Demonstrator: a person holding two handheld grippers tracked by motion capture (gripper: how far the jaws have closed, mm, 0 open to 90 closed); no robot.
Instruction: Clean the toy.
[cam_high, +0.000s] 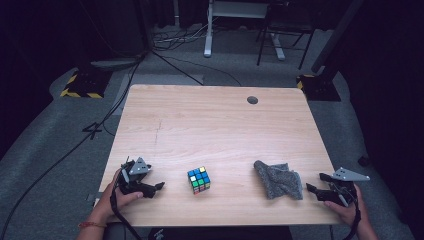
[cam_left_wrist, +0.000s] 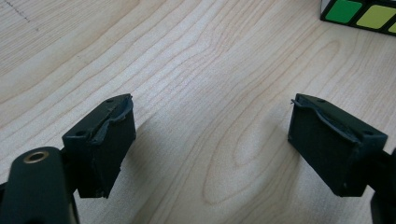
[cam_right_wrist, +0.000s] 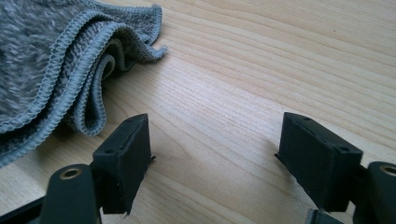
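Both tongs spread, empty: left tongs (cam_high: 156, 187) near cube (cam_high: 199, 180), right tongs (cam_high: 314, 189) beside cloth (cam_high: 279, 179). Risk: nudging cube away, snagging one loose fold.

one puzzle cube (cam_high: 199, 180), one grey cloth (cam_high: 279, 179), and one wooden table (cam_high: 210, 120).

Wooden table (cam_high: 210, 125) (round grommet hole (cam_high: 252, 100) at back), cables (cam_high: 172, 42) beyond.

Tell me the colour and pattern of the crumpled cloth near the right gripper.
The crumpled cloth is mottled grey with stitched edges, clearest in the right gripper view.
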